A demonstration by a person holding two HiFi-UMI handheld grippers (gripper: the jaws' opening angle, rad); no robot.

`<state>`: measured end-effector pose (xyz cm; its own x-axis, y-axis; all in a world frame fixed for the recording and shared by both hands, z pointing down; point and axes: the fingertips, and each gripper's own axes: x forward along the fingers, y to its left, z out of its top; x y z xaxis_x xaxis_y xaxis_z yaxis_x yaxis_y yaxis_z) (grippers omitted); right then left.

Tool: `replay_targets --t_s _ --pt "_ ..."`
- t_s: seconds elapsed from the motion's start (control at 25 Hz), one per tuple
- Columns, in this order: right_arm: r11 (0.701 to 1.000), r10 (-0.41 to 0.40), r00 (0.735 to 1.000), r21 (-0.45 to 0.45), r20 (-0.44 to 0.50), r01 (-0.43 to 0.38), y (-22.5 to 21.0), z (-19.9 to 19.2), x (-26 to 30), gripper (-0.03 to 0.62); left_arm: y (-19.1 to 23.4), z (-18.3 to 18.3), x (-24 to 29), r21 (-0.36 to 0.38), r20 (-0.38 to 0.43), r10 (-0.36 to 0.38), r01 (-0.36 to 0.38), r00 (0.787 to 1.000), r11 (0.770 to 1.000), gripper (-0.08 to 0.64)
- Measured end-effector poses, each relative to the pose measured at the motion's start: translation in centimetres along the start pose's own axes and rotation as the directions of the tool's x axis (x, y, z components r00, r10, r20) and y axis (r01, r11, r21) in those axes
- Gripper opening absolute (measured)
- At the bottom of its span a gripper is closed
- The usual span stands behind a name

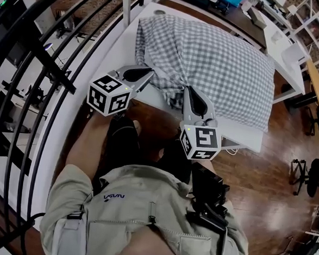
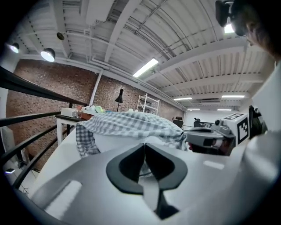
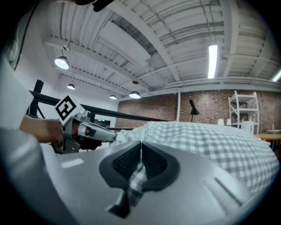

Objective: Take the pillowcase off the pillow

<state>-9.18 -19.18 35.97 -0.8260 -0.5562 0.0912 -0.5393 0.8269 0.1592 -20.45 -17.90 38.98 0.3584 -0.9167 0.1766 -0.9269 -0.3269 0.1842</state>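
A grey-and-white checked pillowcase (image 1: 218, 63) covers the pillow on a white table (image 1: 124, 51). Its bunched open end lies at the near edge, between my two grippers. My left gripper (image 1: 151, 73) is at that end's left side, jaws shut on a pale strip of cloth (image 2: 147, 184) without checks, which looks like the white pillow (image 2: 116, 141) showing under the lifted case. My right gripper (image 1: 187, 89) is a little to the right, shut on a fold of checked pillowcase (image 3: 137, 178) that runs down between its pads.
A black metal railing (image 1: 43, 72) curves along the left. Another white table (image 1: 287, 57) and shelving stand at the back right. A dark chair base (image 1: 303, 172) sits on the wooden floor at the right. The person's legs are against the table's near edge.
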Motion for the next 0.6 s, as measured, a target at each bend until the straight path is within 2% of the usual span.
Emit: replay_targets --t_s 0.08,0.16,0.28,0.32,0.36,0.48,0.6 --pt "1.0 -0.023 0.999 0.014 -0.025 0.024 -0.8 -0.8 0.0 0.009 -0.2 0.1 0.0 0.001 0.007 -0.002 0.002 1.0 1.0 0.017" --pt "0.999 -0.041 0.998 0.02 -0.056 0.042 -1.0 -2.0 -0.2 0.009 -0.1 -0.1 -0.3 -0.033 0.025 0.003 -0.002 1.0 0.999 0.015" --pt "0.996 -0.078 0.991 0.025 -0.112 0.082 -2.1 -4.0 -0.6 0.008 1.7 0.1 -2.3 -0.203 0.106 0.029 -0.007 0.994 0.979 0.011" --pt "0.995 -0.091 0.988 0.03 -0.122 0.096 -2.8 -4.4 -0.8 0.008 2.4 0.2 -3.1 -0.248 0.128 0.038 -0.005 0.991 0.969 0.011" --pt "0.993 -0.11 0.986 0.032 -0.123 0.115 -3.5 -4.5 -1.2 0.008 3.0 0.2 -3.8 -0.262 0.135 0.05 -0.013 0.99 0.965 0.009" --pt "0.974 -0.224 0.972 0.023 -0.074 0.226 -6.6 -2.8 -2.8 0.008 4.7 -0.6 -6.0 -0.27 0.146 0.112 -0.069 0.983 0.96 0.009" --pt "0.943 -0.328 0.943 0.041 -0.058 0.33 -10.9 -1.8 -4.5 0.008 6.5 -2.5 -7.6 -0.356 0.163 0.156 -0.089 0.974 0.93 0.008"
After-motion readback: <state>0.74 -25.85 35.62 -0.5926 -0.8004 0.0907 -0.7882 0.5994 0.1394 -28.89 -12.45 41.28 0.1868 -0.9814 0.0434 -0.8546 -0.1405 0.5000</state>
